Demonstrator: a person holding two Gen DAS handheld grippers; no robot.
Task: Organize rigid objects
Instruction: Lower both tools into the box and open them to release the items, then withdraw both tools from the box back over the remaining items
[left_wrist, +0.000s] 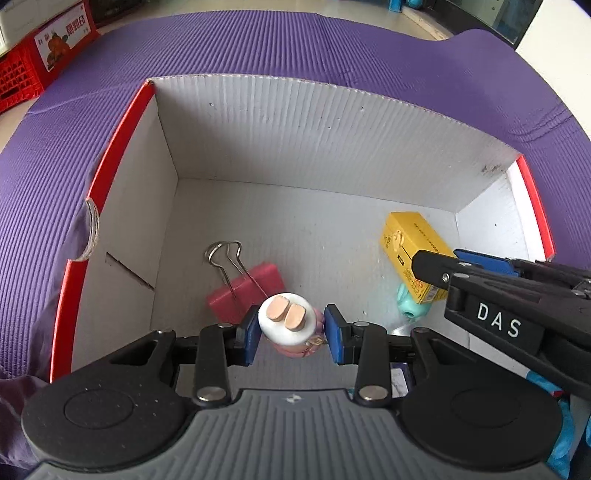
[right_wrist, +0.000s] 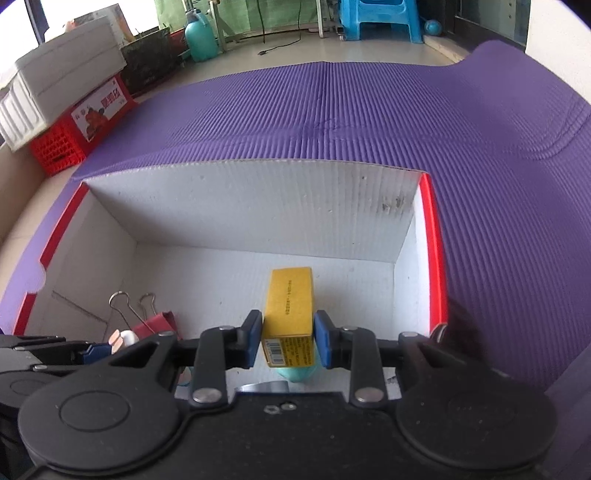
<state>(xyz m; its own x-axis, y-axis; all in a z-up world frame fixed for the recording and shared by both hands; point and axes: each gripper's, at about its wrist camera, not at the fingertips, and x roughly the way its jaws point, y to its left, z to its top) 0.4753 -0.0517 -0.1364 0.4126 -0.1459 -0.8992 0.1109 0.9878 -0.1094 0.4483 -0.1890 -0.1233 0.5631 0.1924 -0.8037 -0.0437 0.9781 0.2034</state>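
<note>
Purple ribbed matting (right_wrist: 332, 122) carpets the floor beneath an open white cardboard box (left_wrist: 295, 129) trimmed in red, evidently the bin for this tidy-up. Inside it, the right gripper (right_wrist: 288, 339) clamps a yellow carton (right_wrist: 290, 306) low at the right above a teal item (left_wrist: 410, 310), apparently for setting down. Left, the left gripper (left_wrist: 291, 328) squeezes an inverted pink-and-white figurine (left_wrist: 290, 321) just beside a red binder clip (left_wrist: 243, 291).
</note>
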